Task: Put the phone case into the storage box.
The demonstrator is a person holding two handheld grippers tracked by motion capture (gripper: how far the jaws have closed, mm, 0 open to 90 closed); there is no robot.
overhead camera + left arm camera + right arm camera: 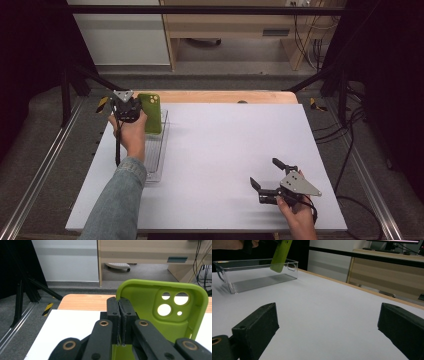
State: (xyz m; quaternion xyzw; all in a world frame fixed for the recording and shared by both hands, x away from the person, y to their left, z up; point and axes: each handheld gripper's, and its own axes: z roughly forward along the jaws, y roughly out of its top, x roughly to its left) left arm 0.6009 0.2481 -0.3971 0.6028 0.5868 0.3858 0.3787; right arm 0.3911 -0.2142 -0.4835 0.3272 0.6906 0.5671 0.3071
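In the high view, a white table (220,160) is seen across the middle of the frame, with grey floor and a wooden desk behind it. At the upper left of the table, a green phone case (151,113) is held over a clear plastic bin (159,150) by the left gripper (131,111). At the lower right, the right gripper (265,177) is held low over the table with its jaws spread apart, nothing between them.

In the left gripper view, the jaws are seen pressed together at centre, clamped on the lower edge of the phone case (150,322), whose camera holes are turned to the upper right.

In the right gripper view, the bin (257,275) is seen at the upper left, with the phone case (280,255) tilted above it.
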